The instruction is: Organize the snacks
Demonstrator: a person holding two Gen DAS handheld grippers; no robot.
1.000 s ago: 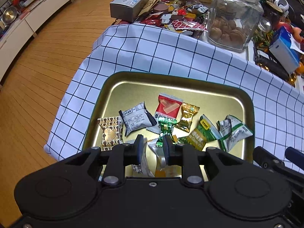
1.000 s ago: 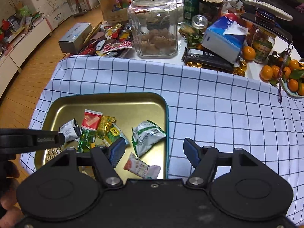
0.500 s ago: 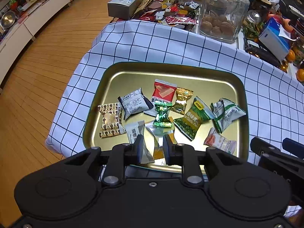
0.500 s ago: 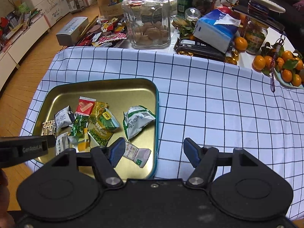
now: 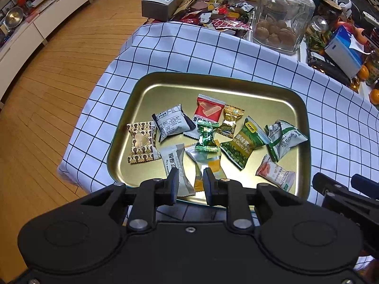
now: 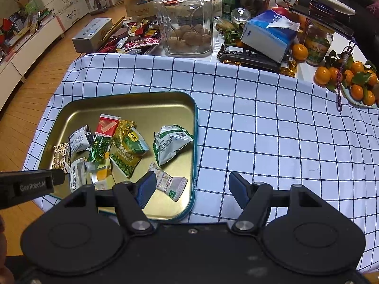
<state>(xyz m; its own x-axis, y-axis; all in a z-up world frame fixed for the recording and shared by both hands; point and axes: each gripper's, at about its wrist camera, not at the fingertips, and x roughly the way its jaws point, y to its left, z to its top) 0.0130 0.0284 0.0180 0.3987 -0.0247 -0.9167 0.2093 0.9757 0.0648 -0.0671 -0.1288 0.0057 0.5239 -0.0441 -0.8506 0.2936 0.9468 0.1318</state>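
Our left gripper (image 5: 189,184) hangs over the near edge of the gold tray (image 5: 236,81), jaws narrowly parted and pinching nothing, a grey "Sesame Crisp" packet (image 5: 174,163) just beyond them. Our right gripper (image 6: 191,188) stands spread wide and empty over the tray's near right corner, beside a packet (image 6: 169,184) lettered "THORN". The snacks lie in the tray; a green packet (image 5: 244,145) reads "Garlic".

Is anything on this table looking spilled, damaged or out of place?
Nothing looks spilled or damaged. The wrapped snacks lie in a loose, partly overlapping jumble inside the gold tray, none on the checked cloth.
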